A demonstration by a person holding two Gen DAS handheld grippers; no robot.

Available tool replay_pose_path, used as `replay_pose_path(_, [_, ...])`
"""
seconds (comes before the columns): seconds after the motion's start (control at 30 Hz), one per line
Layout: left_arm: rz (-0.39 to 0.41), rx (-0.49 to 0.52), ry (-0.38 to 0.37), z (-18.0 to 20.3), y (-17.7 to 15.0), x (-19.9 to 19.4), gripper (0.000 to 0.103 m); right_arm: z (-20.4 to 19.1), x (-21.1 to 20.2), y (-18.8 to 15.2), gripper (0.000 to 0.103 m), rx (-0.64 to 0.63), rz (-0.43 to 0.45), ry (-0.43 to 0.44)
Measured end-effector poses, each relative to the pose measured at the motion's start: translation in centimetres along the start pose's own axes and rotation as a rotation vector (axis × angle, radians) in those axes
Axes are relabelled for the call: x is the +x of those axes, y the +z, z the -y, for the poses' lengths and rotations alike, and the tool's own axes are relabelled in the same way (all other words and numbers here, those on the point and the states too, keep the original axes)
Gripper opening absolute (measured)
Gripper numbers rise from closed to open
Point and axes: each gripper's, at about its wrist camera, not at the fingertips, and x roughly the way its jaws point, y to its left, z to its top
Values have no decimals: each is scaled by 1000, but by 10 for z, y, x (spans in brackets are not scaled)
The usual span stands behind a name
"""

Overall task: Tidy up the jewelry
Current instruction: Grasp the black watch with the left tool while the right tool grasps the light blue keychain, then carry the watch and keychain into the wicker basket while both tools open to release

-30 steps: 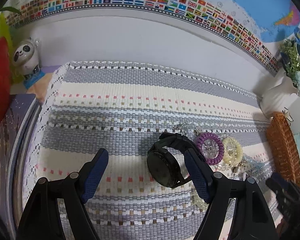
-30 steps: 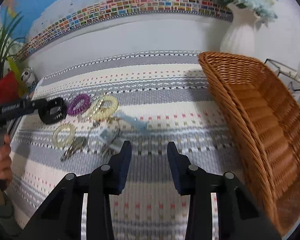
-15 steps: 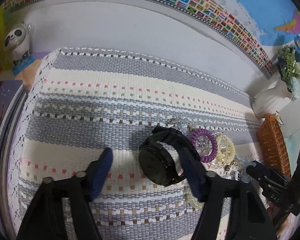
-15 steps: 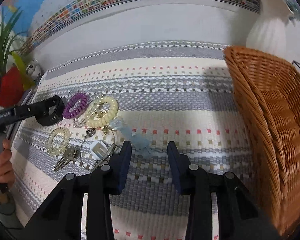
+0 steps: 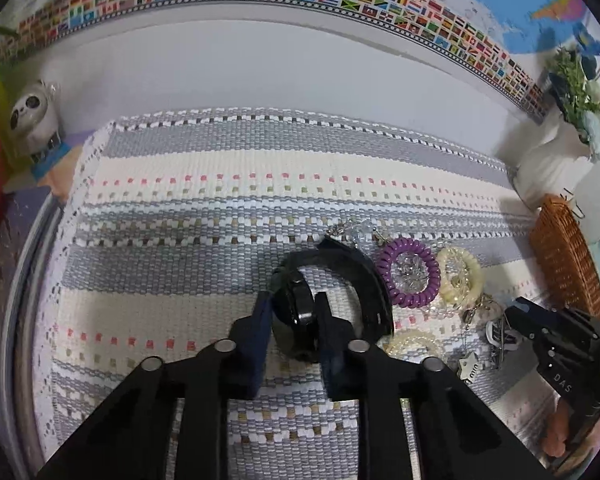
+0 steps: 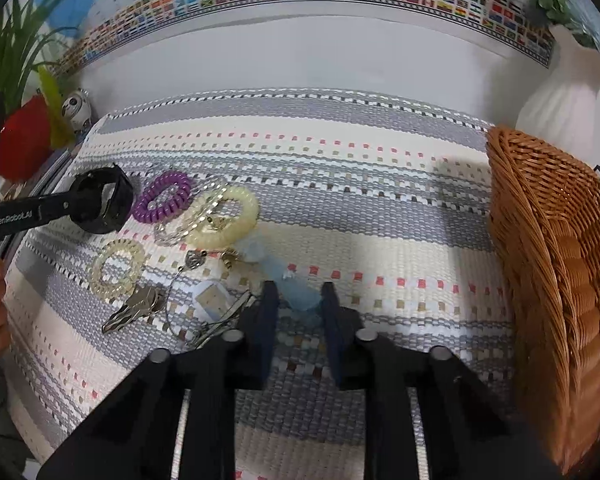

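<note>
In the left wrist view, the left gripper point(image 5: 291, 320) has just been closing: its blue-padded jaws, spread wide either side of the black wristwatch point(image 5: 300, 320) a second ago, now pinch the watch's round case, tipped up on edge between the pads. The looped strap arcs behind the case over the grey-and-cream striped woven mat point(image 5: 220, 208). The watch looks like the heaviest piece here, its case hard and smooth, so it could pivot or slip in the pads; the case is a sounder hold than the bendy strap. Just right of it lie a purple coiled-plastic bracelet point(image 5: 408, 278) and a pale yellow coiled bracelet point(image 5: 460, 276), light and springy, best pinched across the coil.

In the right wrist view, the right gripper point(image 6: 298, 300) has come closer to the pile and its jaws have just been narrowing around the pale blue translucent trinket point(image 6: 296, 292) lying on the mat. The pads stand hard against its sides; I judge them closed on it, though contact is not plain. It seems small, light and possibly brittle, so a gentle squeeze at mid-length suits. A clear coiled bracelet point(image 6: 116, 266), silvery keys point(image 6: 134, 308) and a wire ring lie to its left. The brown wicker basket point(image 6: 548, 240) waits well off to the right, the likely destination.
</note>
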Motion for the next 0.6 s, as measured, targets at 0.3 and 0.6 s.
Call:
replay_pose_path(0.3, [13,5,-51,-3,-3,-7,16,5,-27,-11,16,45,53,2])
replay_pose_path(0.6, [100,52,-80,13,-8,-52,15,19,-92,-27,16,115,142,28])
